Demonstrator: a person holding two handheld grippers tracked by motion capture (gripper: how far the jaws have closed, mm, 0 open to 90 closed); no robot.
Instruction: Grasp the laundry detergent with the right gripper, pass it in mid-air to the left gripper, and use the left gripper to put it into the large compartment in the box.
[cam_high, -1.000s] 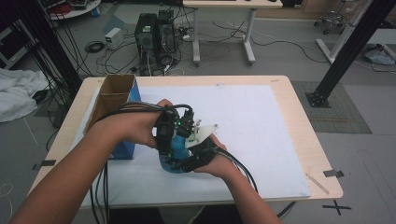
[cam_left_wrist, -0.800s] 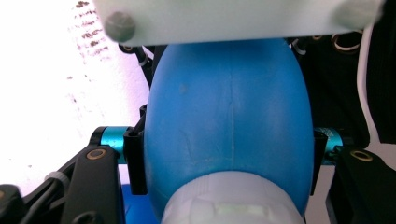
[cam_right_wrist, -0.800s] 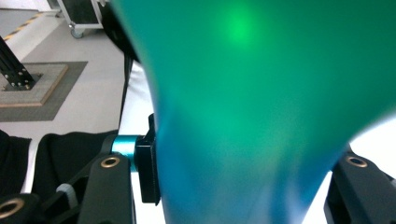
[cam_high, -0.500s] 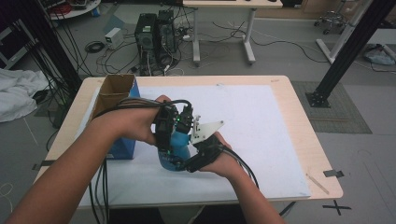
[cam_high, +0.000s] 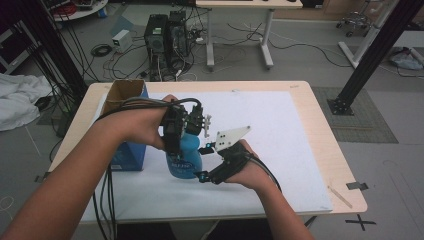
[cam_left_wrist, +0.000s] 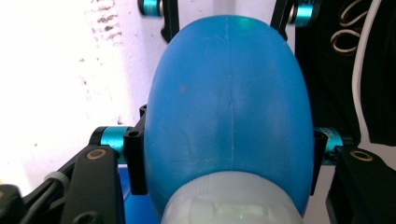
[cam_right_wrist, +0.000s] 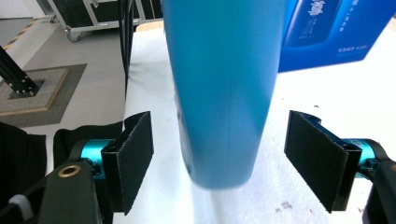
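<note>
A blue plastic bottle (cam_high: 184, 160) stands upright near the middle of the white mat (cam_high: 285, 135). My left gripper (cam_high: 183, 131) comes down over its top and is shut on the bottle's shoulders. In the left gripper view the pads (cam_left_wrist: 134, 161) press both sides of the bottle (cam_left_wrist: 229, 102), just above its white neck. My right gripper (cam_high: 202, 169) is at the bottle's lower right, open. In the right gripper view its pads (cam_right_wrist: 133, 161) stand well apart on either side of the bottle's body (cam_right_wrist: 224, 84), touching neither side. Whether the base rests on the mat I cannot tell.
A blue carton (cam_high: 127, 150) with an open cardboard top stands just left of the bottle, also behind it as the blue carton (cam_right_wrist: 334, 28). A thin wooden stick (cam_high: 340, 196) lies near the table's right front corner. Cables trail from both grippers over the front edge.
My right hand has drawn slightly right and toward the person, away from the bottle's base. The left gripper and the bottle have stayed nearly in place.
</note>
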